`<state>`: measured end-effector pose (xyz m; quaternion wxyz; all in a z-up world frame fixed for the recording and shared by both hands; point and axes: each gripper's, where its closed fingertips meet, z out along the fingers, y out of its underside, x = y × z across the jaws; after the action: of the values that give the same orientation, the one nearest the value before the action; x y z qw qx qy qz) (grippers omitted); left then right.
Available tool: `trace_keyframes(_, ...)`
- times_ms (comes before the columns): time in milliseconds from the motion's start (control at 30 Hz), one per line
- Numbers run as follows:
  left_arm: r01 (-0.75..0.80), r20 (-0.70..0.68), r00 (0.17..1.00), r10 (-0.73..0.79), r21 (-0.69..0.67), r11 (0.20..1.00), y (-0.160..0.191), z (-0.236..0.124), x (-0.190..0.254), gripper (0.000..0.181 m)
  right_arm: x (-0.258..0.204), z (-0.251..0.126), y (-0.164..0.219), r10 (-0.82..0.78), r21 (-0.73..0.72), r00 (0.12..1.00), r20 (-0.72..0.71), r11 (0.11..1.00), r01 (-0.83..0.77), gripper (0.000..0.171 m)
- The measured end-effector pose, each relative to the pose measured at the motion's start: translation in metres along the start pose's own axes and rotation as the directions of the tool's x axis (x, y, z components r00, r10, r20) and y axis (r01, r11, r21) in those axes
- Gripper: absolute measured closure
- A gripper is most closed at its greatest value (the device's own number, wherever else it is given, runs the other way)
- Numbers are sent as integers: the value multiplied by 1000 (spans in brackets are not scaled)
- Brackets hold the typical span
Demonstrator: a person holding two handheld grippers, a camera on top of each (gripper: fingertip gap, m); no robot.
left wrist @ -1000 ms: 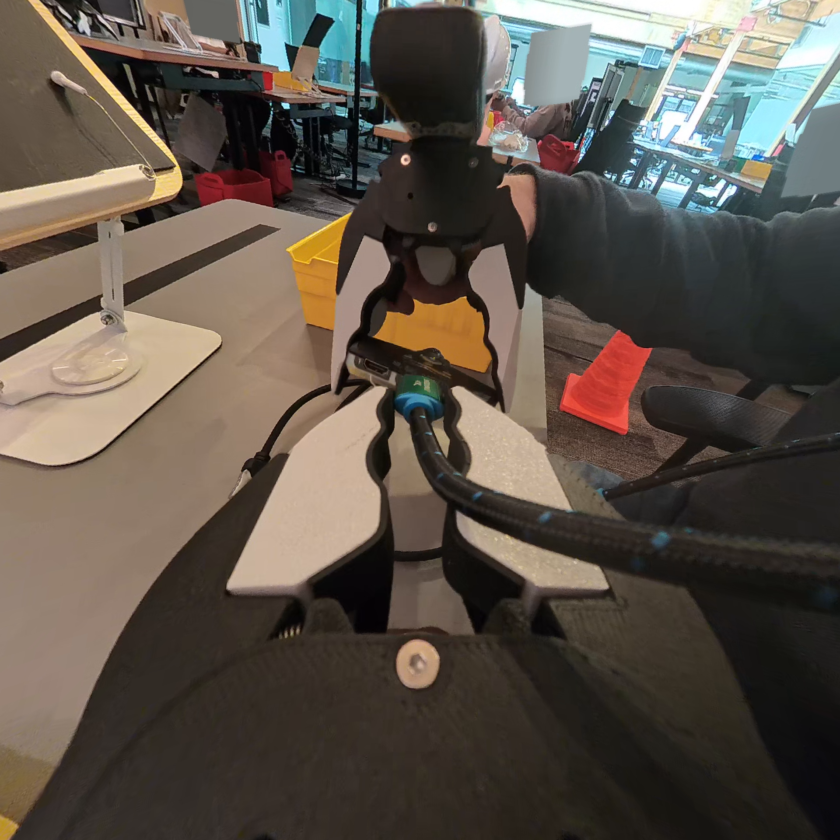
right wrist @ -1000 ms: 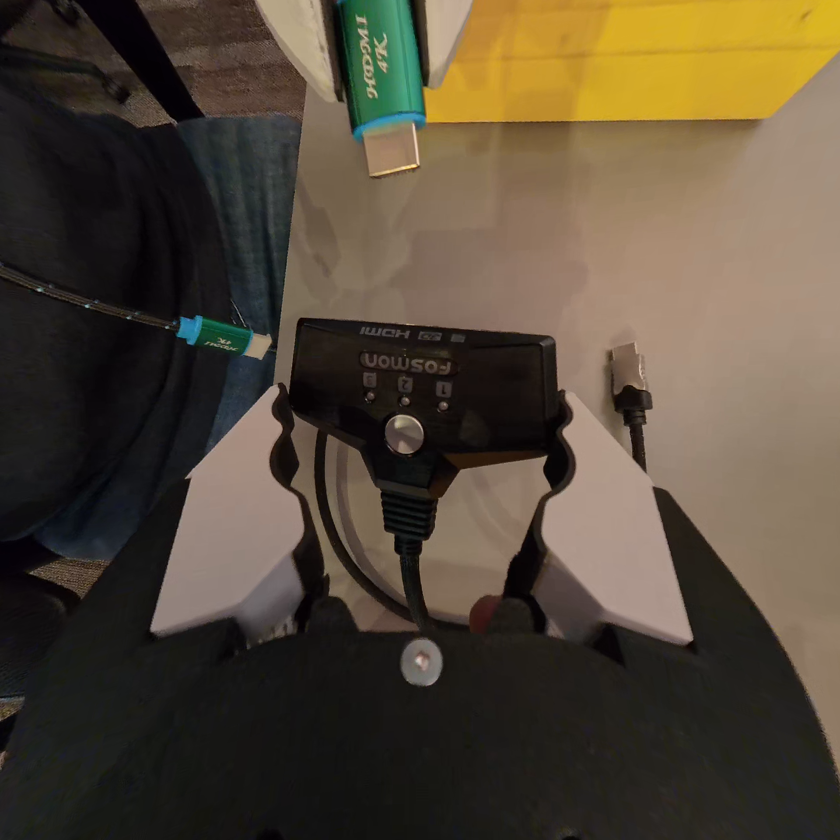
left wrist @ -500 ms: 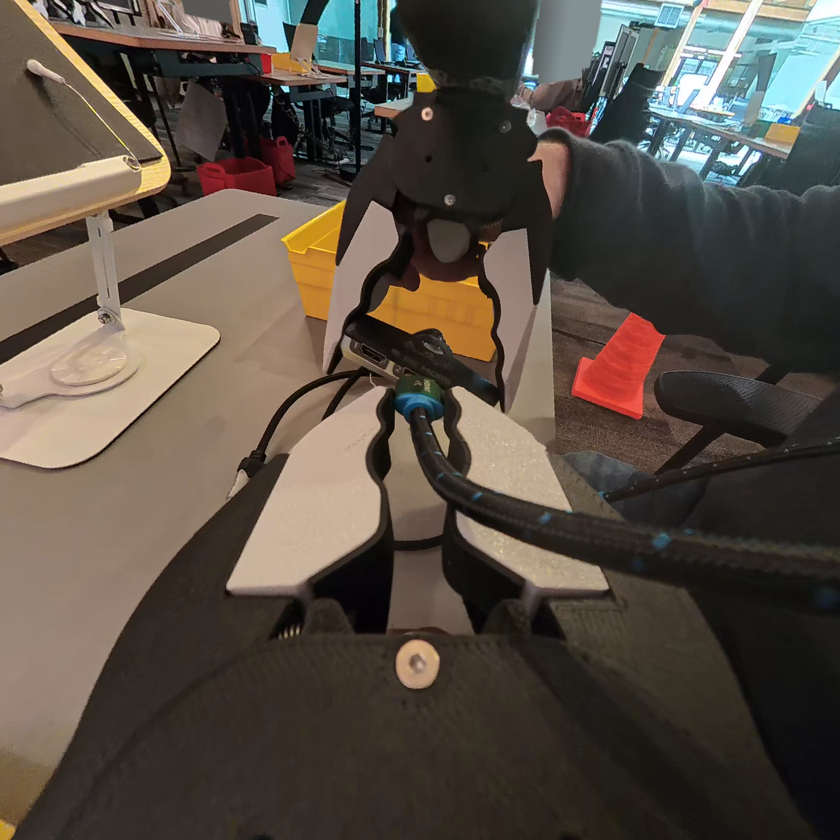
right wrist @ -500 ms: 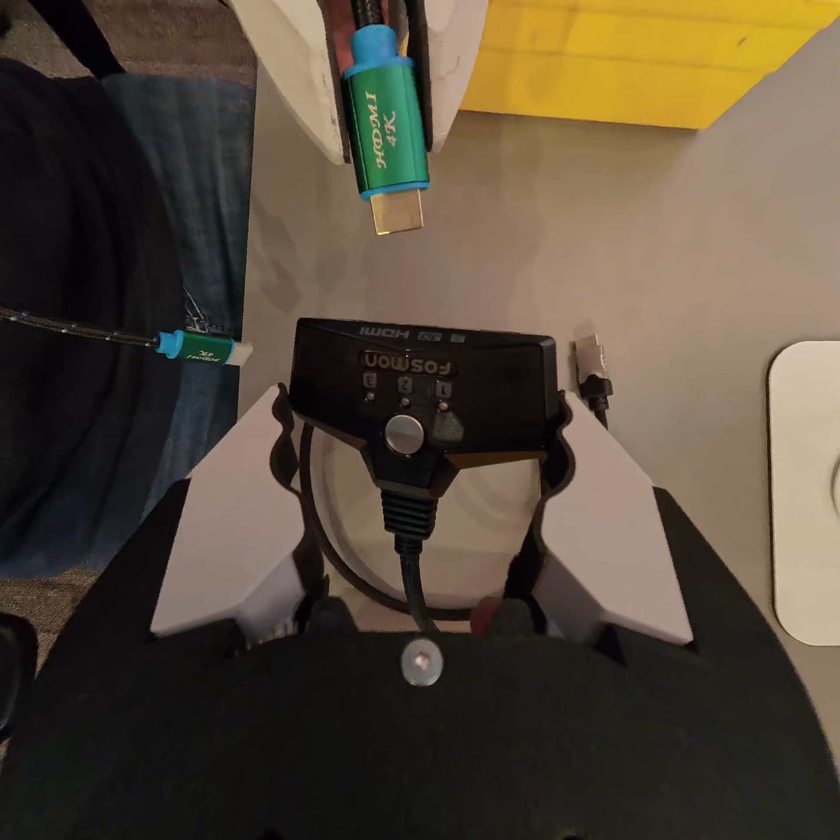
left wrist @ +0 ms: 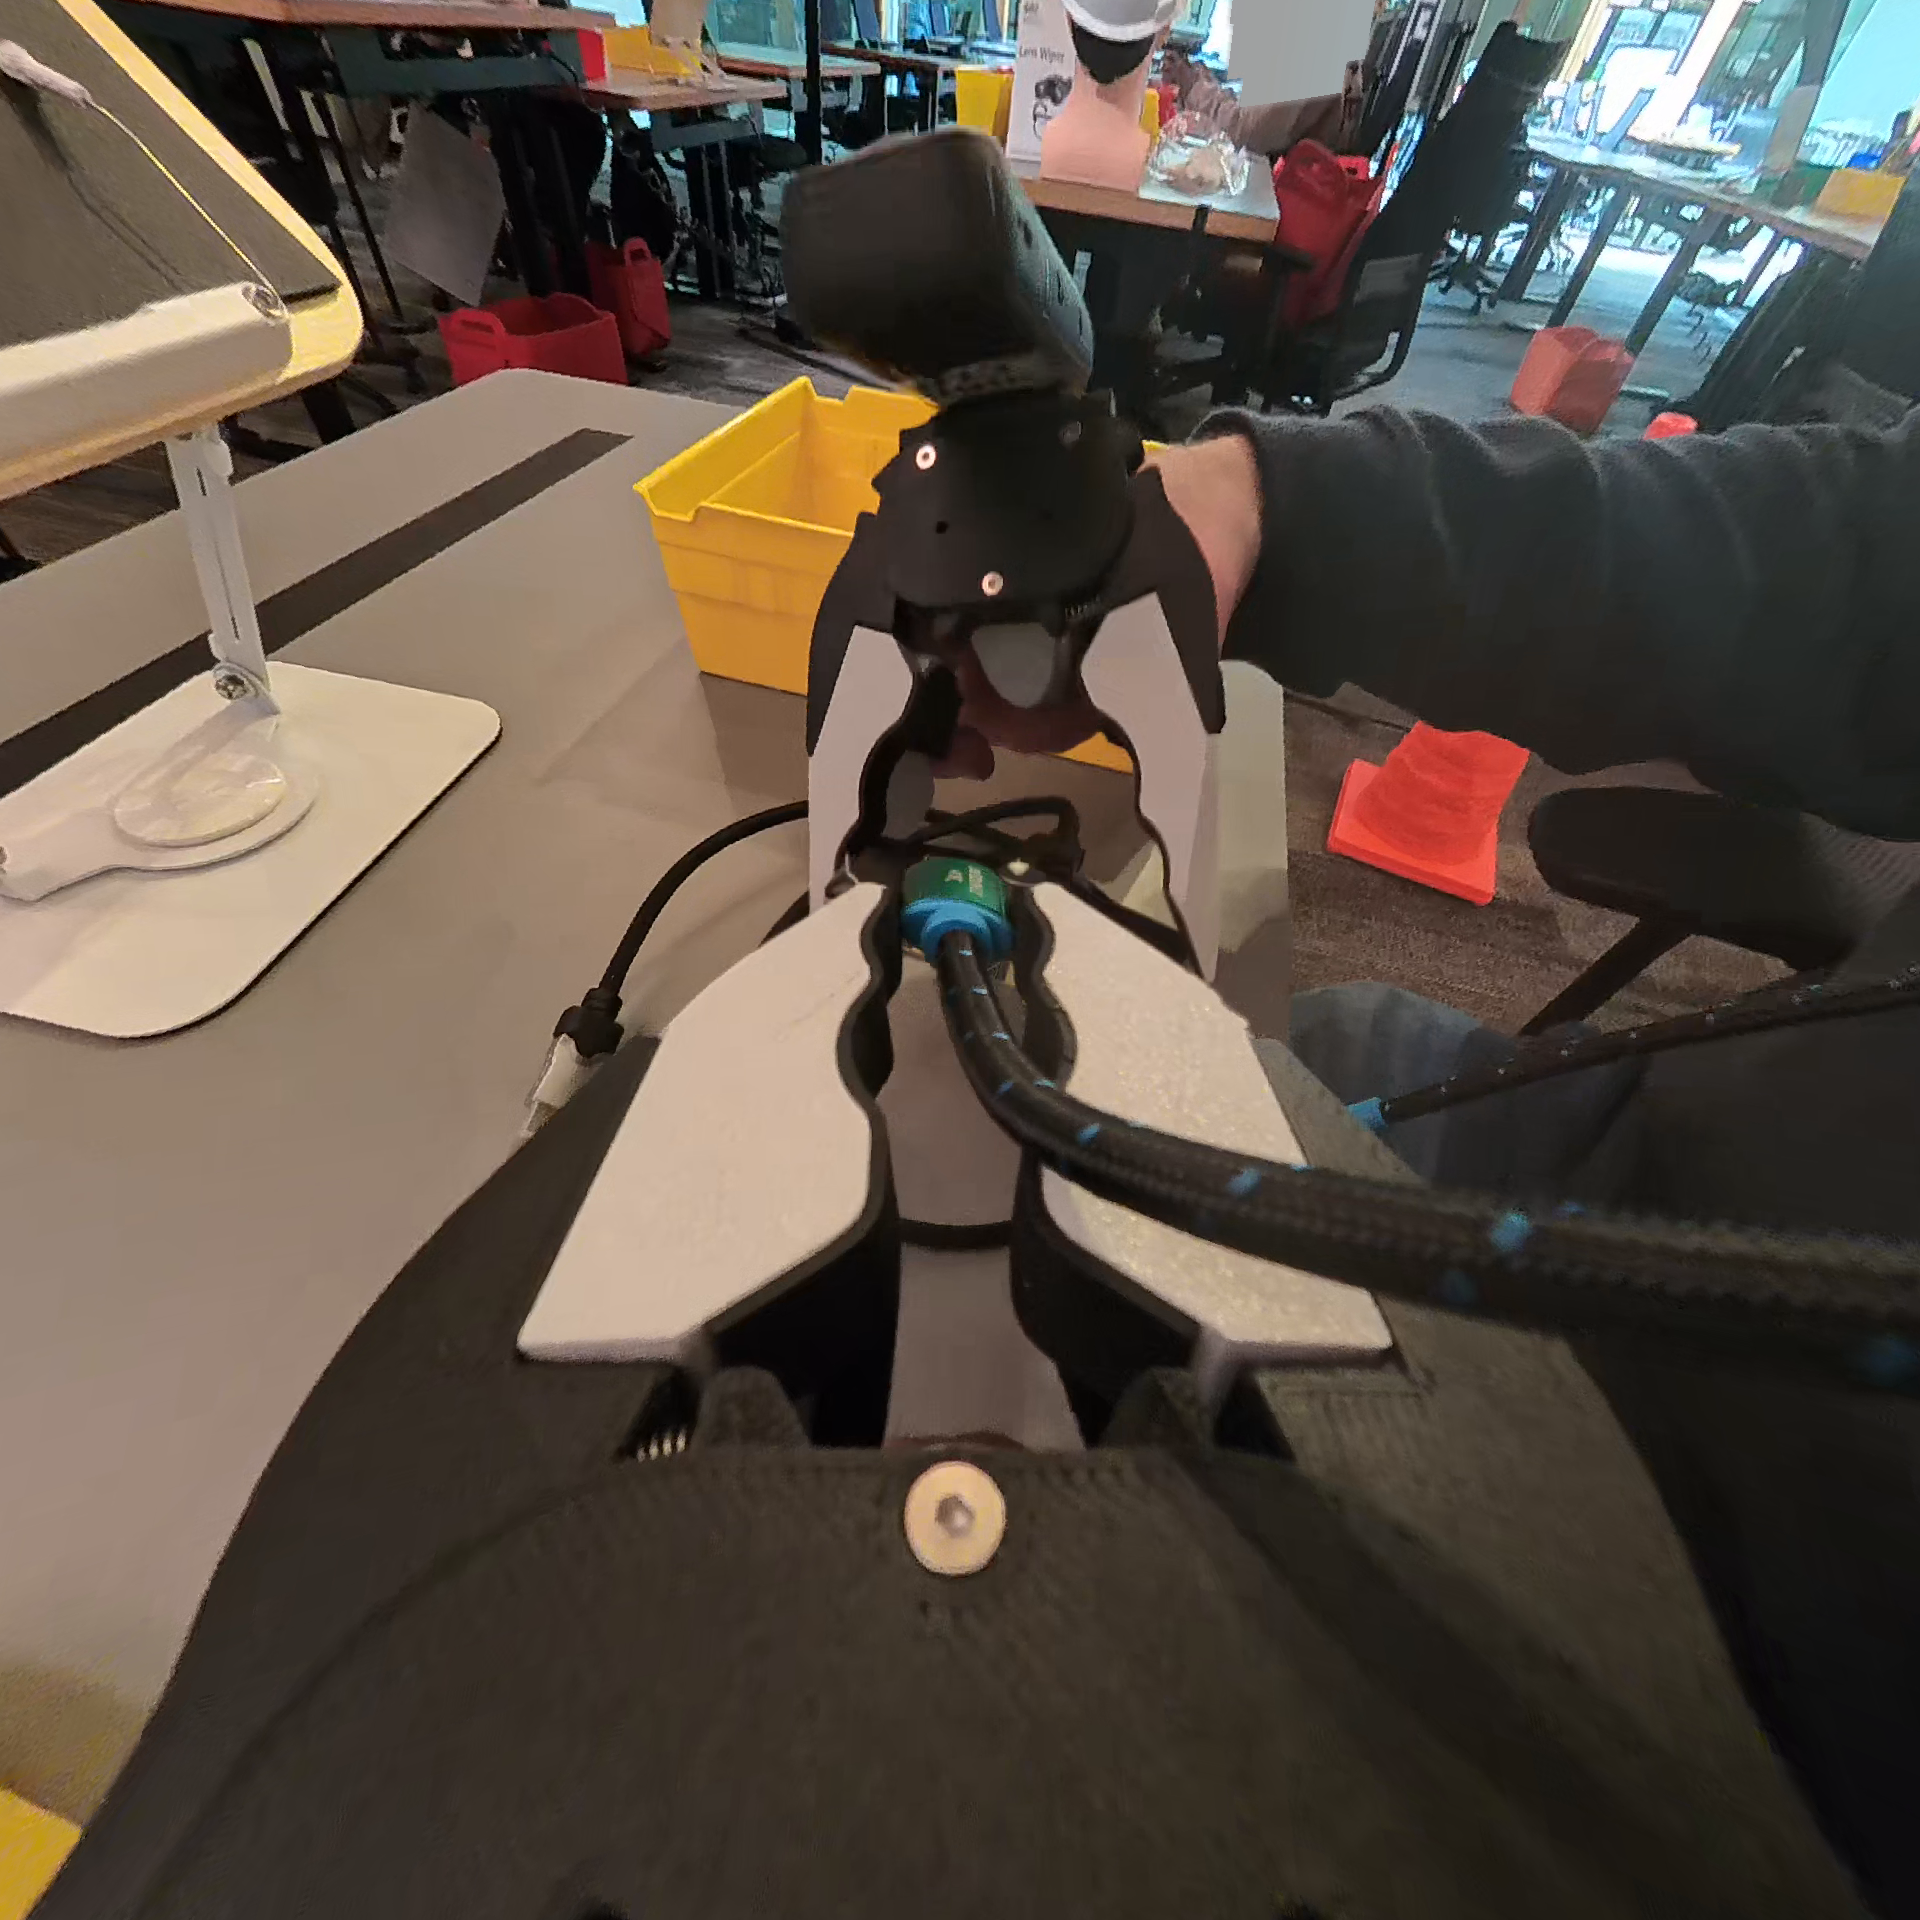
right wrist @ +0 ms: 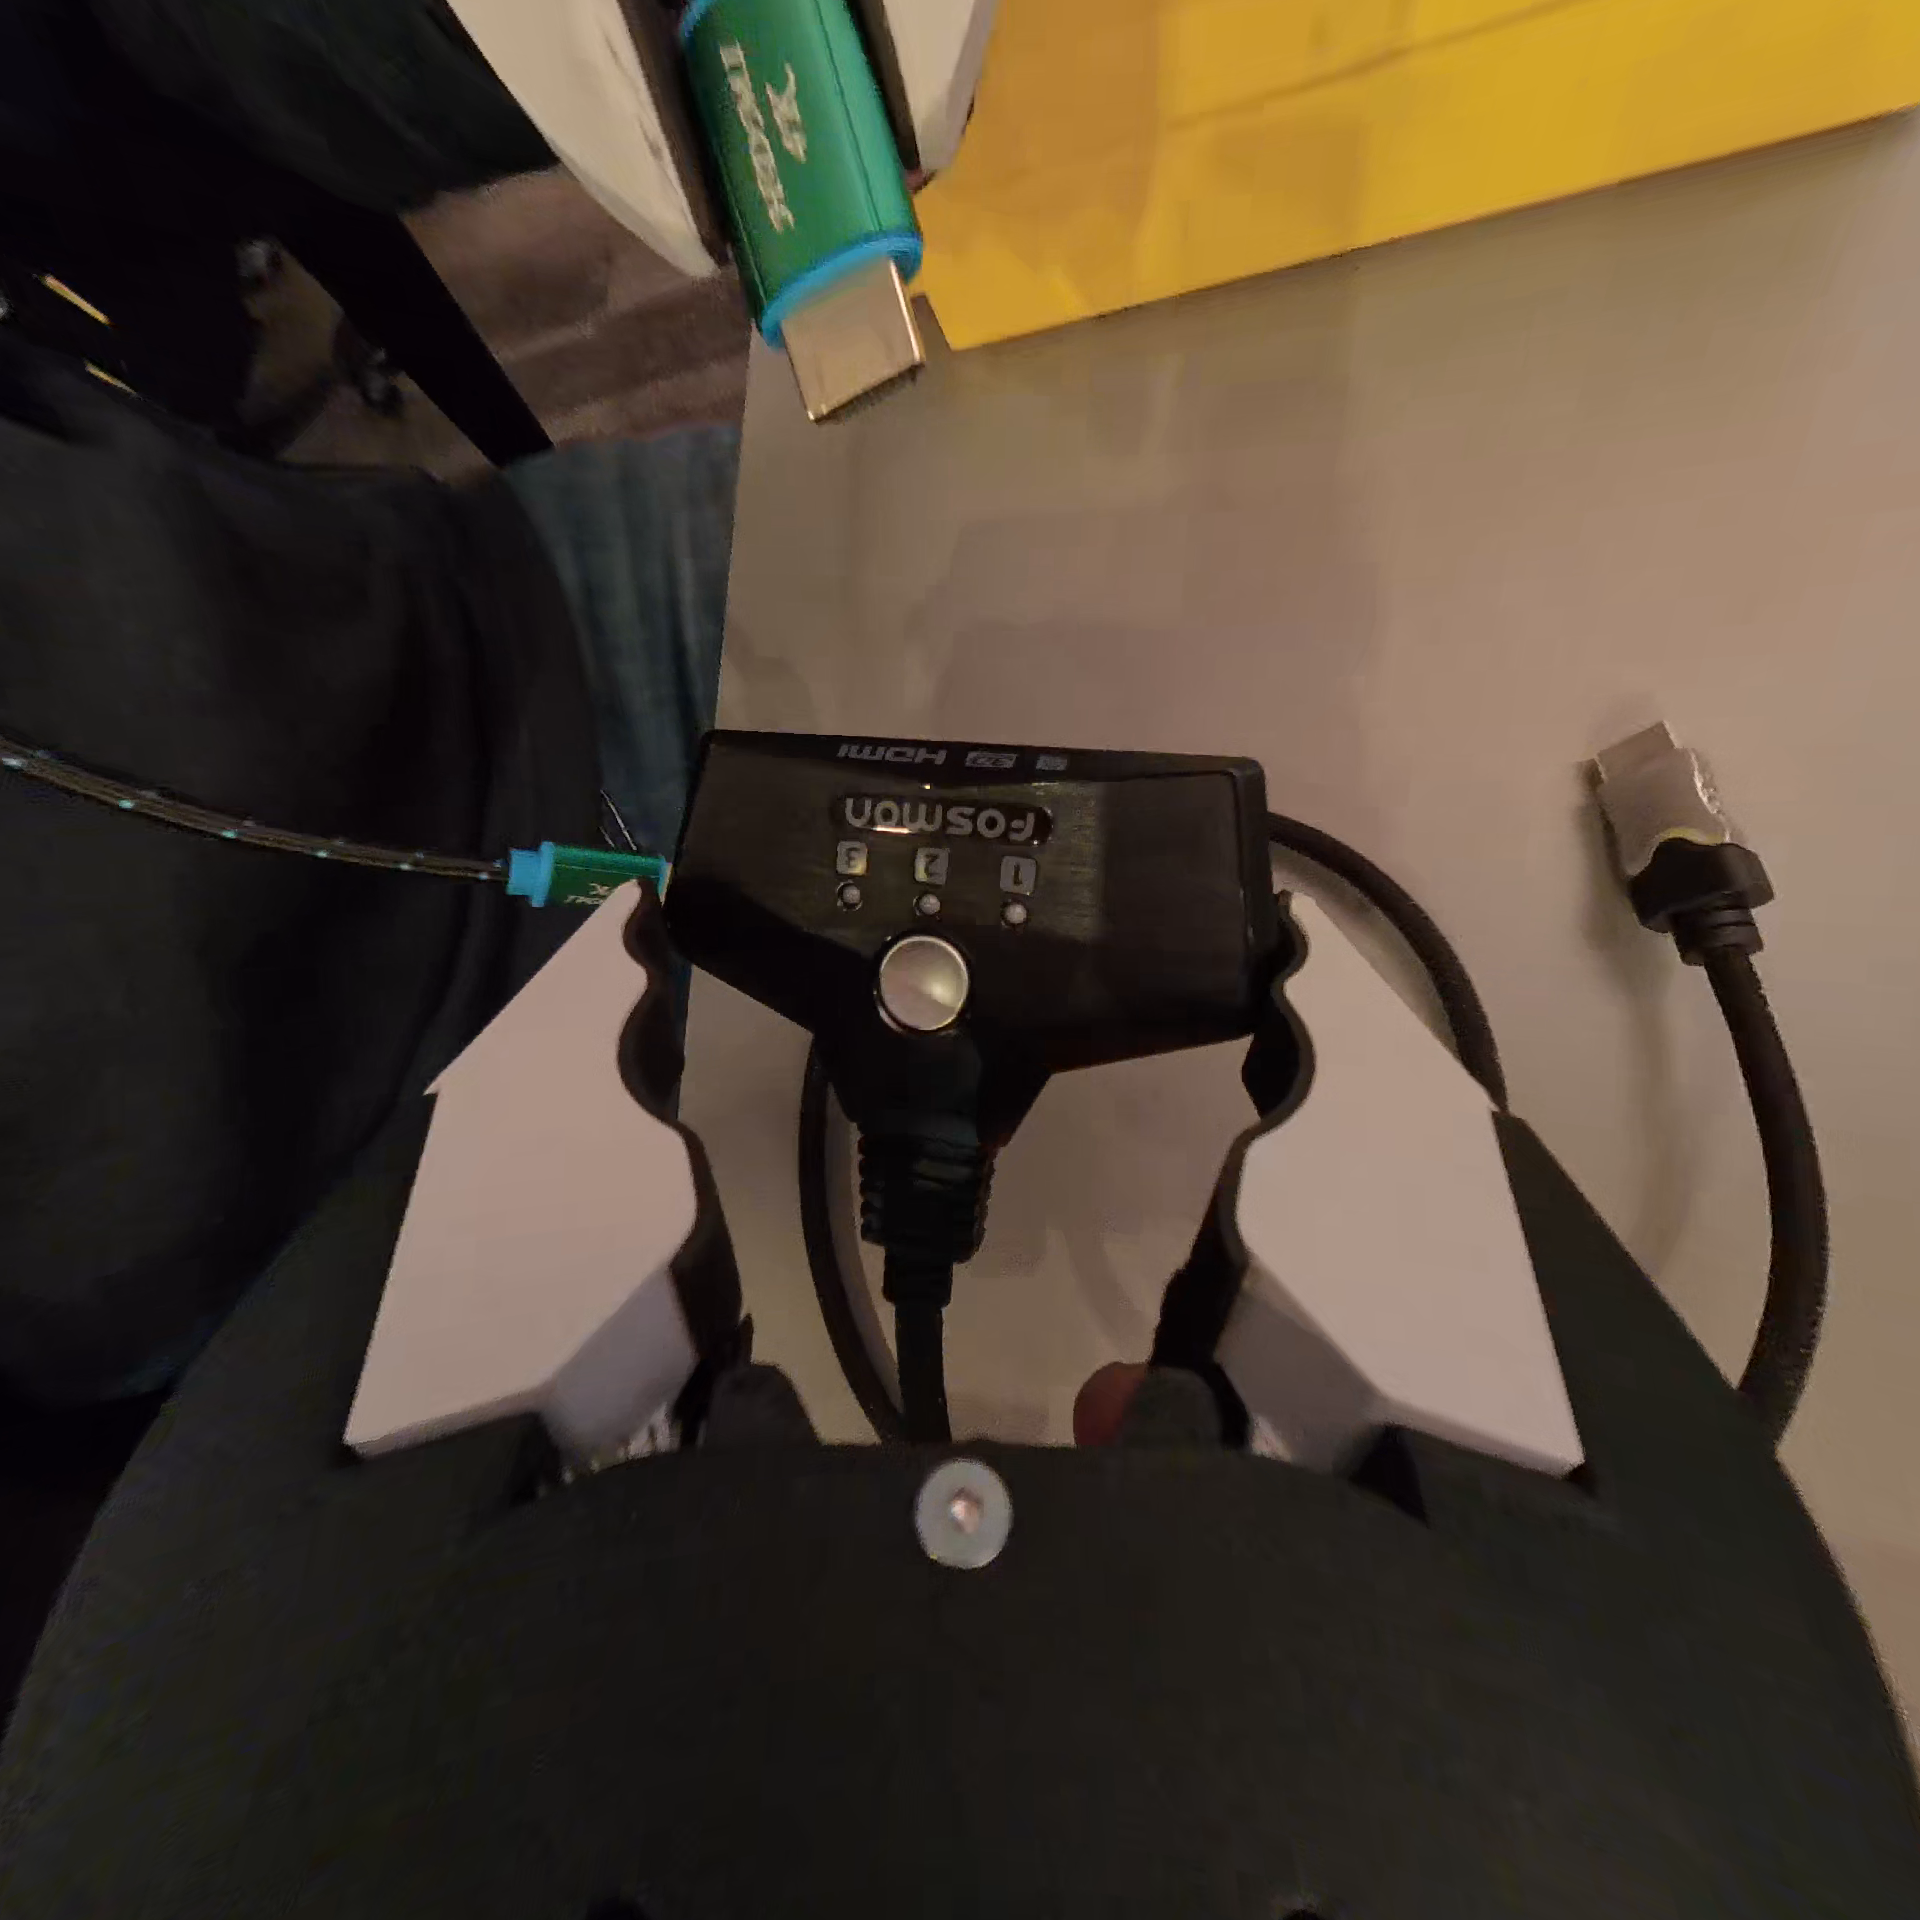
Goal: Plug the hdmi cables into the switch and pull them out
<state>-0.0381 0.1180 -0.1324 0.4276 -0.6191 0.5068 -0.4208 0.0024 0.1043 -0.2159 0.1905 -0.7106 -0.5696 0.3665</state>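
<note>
My right gripper (right wrist: 966, 935) is shut on the black HDMI switch (right wrist: 1091, 862) and holds it over the grey table (right wrist: 1351, 540). My left gripper (left wrist: 951, 904) is shut on a green HDMI plug (left wrist: 951, 878) with a braided cable (left wrist: 1299, 1216). In the right wrist view this plug (right wrist: 810, 187) hangs beyond the switch, tilted, its metal tip apart from the port side. A second green plug (right wrist: 577, 878) on a braided cable shows beside the switch's left end, off the table edge. In the left wrist view the right gripper (left wrist: 1013, 862) points down at me; the switch is mostly hidden.
A yellow bin (left wrist: 769, 540) stands just behind the grippers. The switch's own black cable ends in a plug (right wrist: 1662, 821) lying on the table to the right. A white tablet stand (left wrist: 208, 852) is at the left. An orange cone (left wrist: 1423, 810) and a chair (left wrist: 1704, 873) are beyond the table edge. My right fingertips sit around 10 cm from my left ones.
The held green plug has tilted and drawn a little farther from the switch. The right gripper has turned with the switch; the white stand base has left its view.
</note>
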Motion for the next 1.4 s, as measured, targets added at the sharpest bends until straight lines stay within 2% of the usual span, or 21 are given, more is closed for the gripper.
trace_keyframes(67,-5,-3,1000,5,-16,1000,4,2,1,161,0,-2,-2,-12,17,1000,-3,1000,12,61)
trace_keyframes(267,-23,-1,1000,23,-41,999,9,7,4,161,9,3,15,-14,-83,999,-35,997,11,60)
trace_keyframes(467,-6,-13,1000,5,-79,997,22,16,8,161,1,-3,7,-27,-5,999,41,1000,28,61)
trace_keyframes(700,6,-49,999,-9,-62,998,23,23,17,161,-8,-18,-6,-55,53,992,111,997,49,61)
trace_keyframes(1167,40,-89,995,-34,71,997,-1,21,20,161,-26,-31,-23,-134,68,974,180,990,124,60)
trace_keyframes(1400,53,-102,994,-42,111,992,-11,19,21,161,-26,-38,-28,-150,14,976,159,989,150,61)
